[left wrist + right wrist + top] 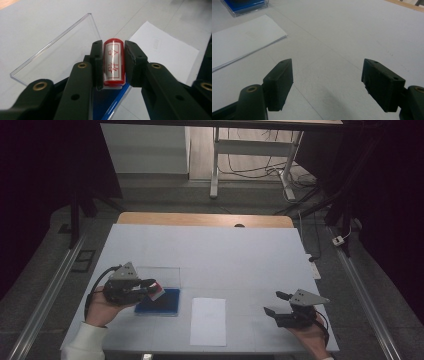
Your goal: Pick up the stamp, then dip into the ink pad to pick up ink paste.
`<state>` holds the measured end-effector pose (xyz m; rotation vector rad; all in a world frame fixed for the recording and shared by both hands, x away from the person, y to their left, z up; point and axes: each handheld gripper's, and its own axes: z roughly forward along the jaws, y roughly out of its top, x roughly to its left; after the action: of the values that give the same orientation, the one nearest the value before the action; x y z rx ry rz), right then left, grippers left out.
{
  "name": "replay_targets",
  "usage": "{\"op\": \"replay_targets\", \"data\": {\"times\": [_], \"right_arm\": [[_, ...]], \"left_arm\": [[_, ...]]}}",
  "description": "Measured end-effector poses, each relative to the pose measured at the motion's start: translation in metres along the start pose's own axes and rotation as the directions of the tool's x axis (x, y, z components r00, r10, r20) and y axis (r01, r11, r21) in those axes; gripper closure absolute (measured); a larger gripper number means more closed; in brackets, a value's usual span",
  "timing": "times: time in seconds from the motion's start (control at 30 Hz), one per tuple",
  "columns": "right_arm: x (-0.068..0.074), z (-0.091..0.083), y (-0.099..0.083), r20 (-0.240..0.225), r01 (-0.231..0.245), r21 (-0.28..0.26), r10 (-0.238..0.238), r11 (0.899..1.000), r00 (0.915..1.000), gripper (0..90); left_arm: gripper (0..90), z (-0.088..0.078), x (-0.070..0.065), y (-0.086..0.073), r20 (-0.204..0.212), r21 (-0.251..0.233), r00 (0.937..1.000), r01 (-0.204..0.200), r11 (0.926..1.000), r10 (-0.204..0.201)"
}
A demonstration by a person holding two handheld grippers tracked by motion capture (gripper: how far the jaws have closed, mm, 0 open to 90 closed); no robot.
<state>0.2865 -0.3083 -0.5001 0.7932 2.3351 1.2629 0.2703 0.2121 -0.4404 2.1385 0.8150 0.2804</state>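
— Operator: From above I read the left gripper (131,287) over the blue pad (159,303), jaws closed on a small red-and-white stamp (158,290). A clear lid (159,275) stands just behind the pad.

— Observer: And the right gripper (274,303)?

— Operator: I see it low on the white tabletop (210,250), jaws spread with nothing between them, well apart from the sheet of paper (208,321) beside the pad.
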Motion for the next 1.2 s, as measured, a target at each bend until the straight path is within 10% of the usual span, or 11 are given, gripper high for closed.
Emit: {"op": "replay_targets", "data": {"times": [1.2], "right_arm": [[0.007, 0.001, -0.004, 0.008, 0.033, 0.018, -0.033, 0.999, 0.9994, 26.5]], "left_arm": [[70.1, 0.037, 0.005, -0.007, -0.095, 0.18, 0.9952, -0.004, 0.9837, 0.022]]}}
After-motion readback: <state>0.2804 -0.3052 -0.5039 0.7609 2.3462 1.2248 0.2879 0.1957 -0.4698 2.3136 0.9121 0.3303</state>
